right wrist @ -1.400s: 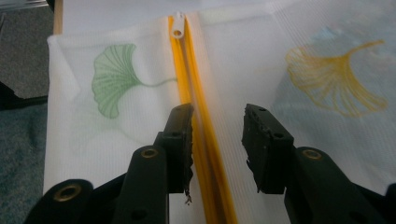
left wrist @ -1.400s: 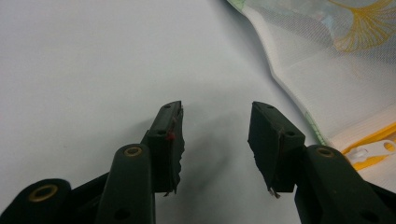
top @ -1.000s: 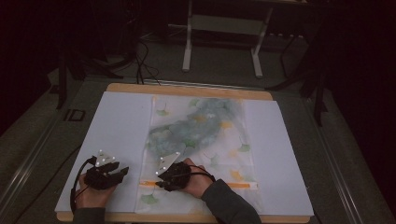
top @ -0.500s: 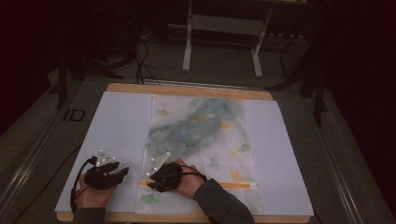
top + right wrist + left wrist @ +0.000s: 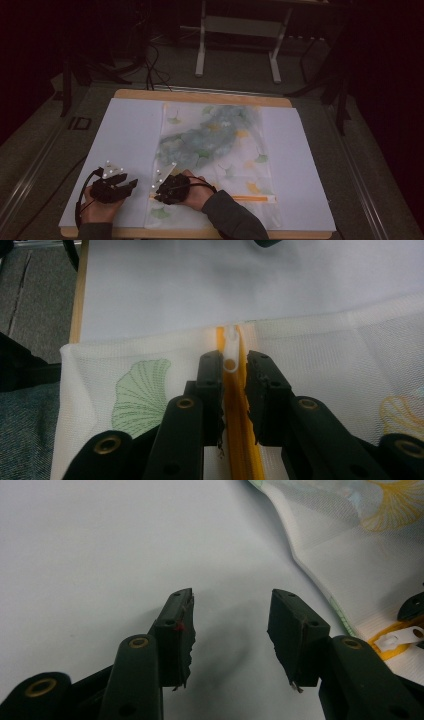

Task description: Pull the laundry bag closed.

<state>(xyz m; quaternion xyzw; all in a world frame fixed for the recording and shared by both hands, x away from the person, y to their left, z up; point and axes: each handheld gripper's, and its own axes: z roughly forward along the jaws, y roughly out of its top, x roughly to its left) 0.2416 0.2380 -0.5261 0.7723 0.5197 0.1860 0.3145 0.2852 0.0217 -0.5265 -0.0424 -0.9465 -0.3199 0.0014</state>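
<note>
Jaws on the right gripper (image 5: pixel 235 390) sit close together, one on each side of the orange zipper (image 5: pixel 239 440) of a white mesh laundry bag printed with green and yellow ginkgo leaves (image 5: pixel 140 395), and the small white plastic zipper pull (image 5: pixel 230 352) pokes out just ahead of the tips; honestly can't tell if they're actually pinching the pull or just bracketing the zipper. From the high view the right gripper (image 5: pixel 162 189) is down at the near-left corner of the bag (image 5: pixel 220 145), which lies flat along the middle of the table, with a bluish-grey bundle showing through the mesh toward the far end. The left gripper (image 5: pixel 231 630) has its jaws spread wide with nothing between them, hovering over the plain white sheet covering the table (image 5: pixel 100 545), bag edge off to its right. In the high view the left gripper (image 5: pixel 120 181) is just beside the right one, near the wooden front edge of the table (image 5: pixel 200 233).
</note>
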